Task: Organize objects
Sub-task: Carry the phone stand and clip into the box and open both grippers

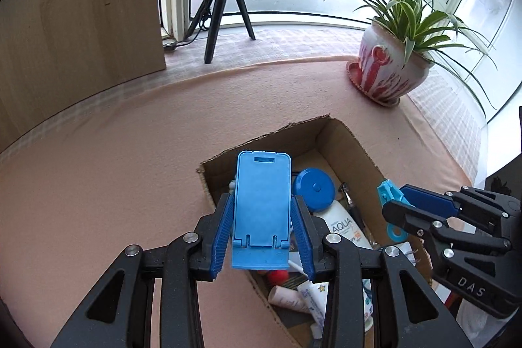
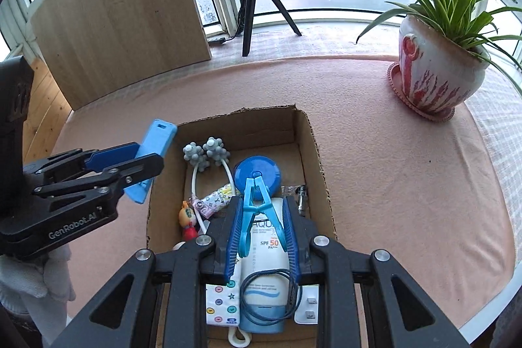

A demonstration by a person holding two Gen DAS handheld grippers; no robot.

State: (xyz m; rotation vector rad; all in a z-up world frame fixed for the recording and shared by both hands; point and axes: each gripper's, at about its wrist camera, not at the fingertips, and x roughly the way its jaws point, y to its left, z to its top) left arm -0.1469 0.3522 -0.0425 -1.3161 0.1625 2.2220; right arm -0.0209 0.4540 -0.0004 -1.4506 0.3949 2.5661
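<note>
A cardboard box (image 1: 339, 132) (image 2: 313, 132) on the pink table holds several small items: a blue round tape measure (image 2: 257, 173) (image 1: 313, 188), a sunscreen tube (image 2: 264, 276) (image 1: 342, 224), a grey massager (image 2: 205, 155) and a small doll (image 2: 187, 219). My left gripper (image 1: 262, 214) (image 2: 146, 158) is shut on a blue phone stand (image 1: 262, 204) (image 2: 153, 152), held above the box's left edge. My right gripper (image 2: 261, 214) (image 1: 391, 198) is shut on a light blue clothes peg (image 2: 259, 211) (image 1: 388, 191), held over the box.
A potted spider plant (image 1: 388, 70) (image 2: 434, 74) stands at the back right of the table. A black tripod (image 1: 225, 5) (image 2: 257, 5) with a ring light stands at the window. A wooden panel (image 1: 75, 5) (image 2: 120, 12) stands at the back left.
</note>
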